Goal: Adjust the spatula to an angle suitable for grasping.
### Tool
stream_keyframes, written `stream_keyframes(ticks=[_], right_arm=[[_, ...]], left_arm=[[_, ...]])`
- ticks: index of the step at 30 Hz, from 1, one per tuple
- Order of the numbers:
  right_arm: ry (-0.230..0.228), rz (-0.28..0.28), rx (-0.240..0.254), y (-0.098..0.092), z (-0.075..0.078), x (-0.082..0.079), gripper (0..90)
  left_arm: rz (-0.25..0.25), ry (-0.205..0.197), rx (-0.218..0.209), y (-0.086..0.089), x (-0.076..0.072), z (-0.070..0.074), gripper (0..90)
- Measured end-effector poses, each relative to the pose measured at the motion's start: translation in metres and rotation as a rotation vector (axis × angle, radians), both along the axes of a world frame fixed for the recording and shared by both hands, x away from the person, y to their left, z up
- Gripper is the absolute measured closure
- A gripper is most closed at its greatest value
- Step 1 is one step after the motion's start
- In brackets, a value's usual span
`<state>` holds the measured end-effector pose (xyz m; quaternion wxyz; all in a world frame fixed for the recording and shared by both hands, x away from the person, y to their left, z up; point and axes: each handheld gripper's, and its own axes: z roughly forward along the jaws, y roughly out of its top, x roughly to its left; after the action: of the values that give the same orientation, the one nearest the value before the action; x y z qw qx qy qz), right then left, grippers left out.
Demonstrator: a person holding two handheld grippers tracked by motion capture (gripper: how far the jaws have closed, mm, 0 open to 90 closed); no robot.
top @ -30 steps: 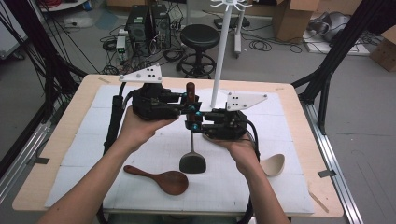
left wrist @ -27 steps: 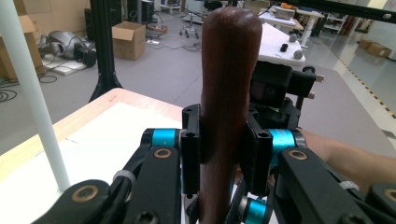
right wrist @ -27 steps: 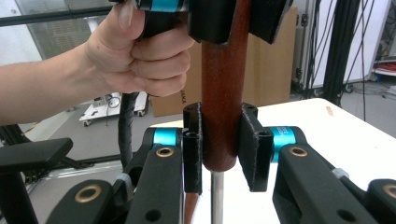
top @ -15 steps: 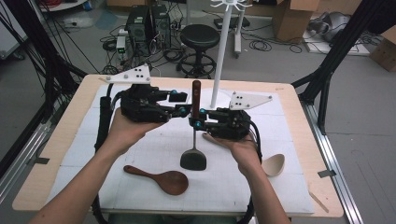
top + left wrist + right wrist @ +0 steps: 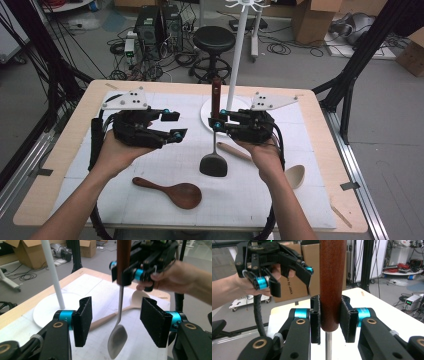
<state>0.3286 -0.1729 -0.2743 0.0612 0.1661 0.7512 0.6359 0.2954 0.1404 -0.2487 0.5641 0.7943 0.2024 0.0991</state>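
Two grippers up over the white mat. Right gripper (image 5: 217,125) has its jaws clamped on the dark wooden handle of the spatula (image 5: 214,162); in the right gripper view the pads press both sides of the round, reddish-brown handle (image 5: 332,285) near its lower end. Spatula hangs upright: thin metal shank below the handle, flat dark blade at the bottom, just over the mat, mid-table.

Left gripper (image 5: 174,126) is clear of it, off to the left, nothing between its jaws. They've just been opening and stand about half open. In the left gripper view its black foam-faced pads (image 5: 153,323) frame the hanging spatula (image 5: 119,336) farther off, no contact.

No bowls or bins on the table. Nearest thing to a holder is the white rack (image 5: 235,70): round flat base plate, slim white pole, hooks at the top, nothing hanging on them.

Loose on the mat: a dark wooden rice paddle (image 5: 172,191), glossy, oval bowl, near the front edge; a pale wooden spoon (image 5: 280,167) lying behind the right hand, bowl toward the right edge. Table (image 5: 60,165) is light plywood, mat has a faint grid.
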Motion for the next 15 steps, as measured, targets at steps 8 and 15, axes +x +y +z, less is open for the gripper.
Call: stream_keyframes(ticks=[8,15], right_arm=[[0.005,-0.012,-0.02,-0.002,0.004,0.007,73.9],[0.007,-0.02,-0.036,-0.007,0.009,0.011,73.9]], left_arm=[[0.042,0.008,0.01,0.018,-0.002,-0.021,39.2],[0.084,0.014,0.016,0.032,-0.005,-0.042,34.0]])
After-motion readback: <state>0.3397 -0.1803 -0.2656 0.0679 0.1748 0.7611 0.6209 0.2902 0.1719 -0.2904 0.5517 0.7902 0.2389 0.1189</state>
